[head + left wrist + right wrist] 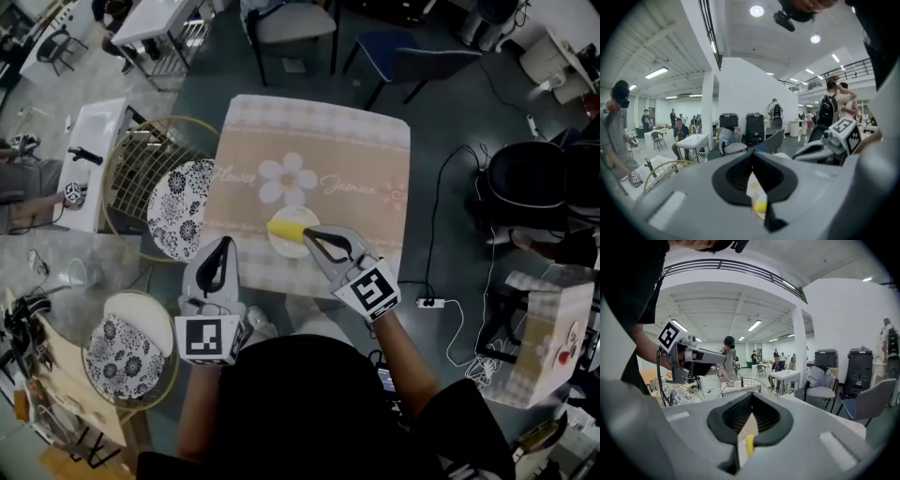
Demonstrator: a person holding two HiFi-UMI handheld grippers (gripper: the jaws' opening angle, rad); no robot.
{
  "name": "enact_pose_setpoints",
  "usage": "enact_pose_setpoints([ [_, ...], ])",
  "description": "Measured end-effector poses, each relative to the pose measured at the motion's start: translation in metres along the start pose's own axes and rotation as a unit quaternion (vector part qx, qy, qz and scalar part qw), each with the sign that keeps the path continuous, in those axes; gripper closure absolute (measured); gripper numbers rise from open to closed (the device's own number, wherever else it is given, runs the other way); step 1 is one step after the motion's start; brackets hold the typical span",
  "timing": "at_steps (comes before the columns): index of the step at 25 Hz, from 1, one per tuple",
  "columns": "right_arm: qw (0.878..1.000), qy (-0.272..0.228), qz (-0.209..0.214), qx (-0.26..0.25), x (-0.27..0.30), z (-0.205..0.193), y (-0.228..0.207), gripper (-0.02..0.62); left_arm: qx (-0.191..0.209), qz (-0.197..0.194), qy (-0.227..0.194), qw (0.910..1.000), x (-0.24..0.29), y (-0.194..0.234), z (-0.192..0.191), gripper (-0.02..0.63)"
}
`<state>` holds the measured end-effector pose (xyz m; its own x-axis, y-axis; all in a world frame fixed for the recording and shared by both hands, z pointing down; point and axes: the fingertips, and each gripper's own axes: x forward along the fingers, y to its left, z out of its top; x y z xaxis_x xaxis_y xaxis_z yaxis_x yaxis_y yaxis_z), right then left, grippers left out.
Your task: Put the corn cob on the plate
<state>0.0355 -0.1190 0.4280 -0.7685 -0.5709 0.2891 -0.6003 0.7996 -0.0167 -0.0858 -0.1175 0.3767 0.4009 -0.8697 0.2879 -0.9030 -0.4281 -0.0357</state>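
Note:
The yellow corn cob lies on a small white plate near the front of the table with the beige flowered cloth. My right gripper hovers just right of the cob's near end, shut and holding nothing. In the right gripper view the cob shows below, through the loop of the closed jaws. My left gripper is over the table's front left edge, shut and empty. The left gripper view shows the cob and plate through its jaws.
A wire rack holding a floral plate stands left of the table; another floral plate sits in a basket at lower left. Chairs stand beyond the table. Cables and a power strip lie on the floor right, near a box.

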Motion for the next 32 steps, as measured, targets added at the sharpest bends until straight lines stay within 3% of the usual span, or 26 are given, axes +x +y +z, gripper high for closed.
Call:
enact_pose_setpoints([
  [18,0.996,-0.063,-0.06,0.005,-0.02,0.063,0.072,0.594,-0.015,-0.05,-0.038,0.9979,-0.061,0.002,-0.003,0.6],
  [26,0.994,-0.069,-0.076,-0.02,-0.026,0.078,0.099,0.594,-0.017,-0.068,-0.048,0.9964,-0.085,0.003,-0.001,0.6],
  [32,0.991,-0.105,-0.077,-0.004,-0.035,0.098,0.124,0.594,-0.063,-0.079,-0.063,0.9928,-0.106,0.009,0.003,0.6],
])
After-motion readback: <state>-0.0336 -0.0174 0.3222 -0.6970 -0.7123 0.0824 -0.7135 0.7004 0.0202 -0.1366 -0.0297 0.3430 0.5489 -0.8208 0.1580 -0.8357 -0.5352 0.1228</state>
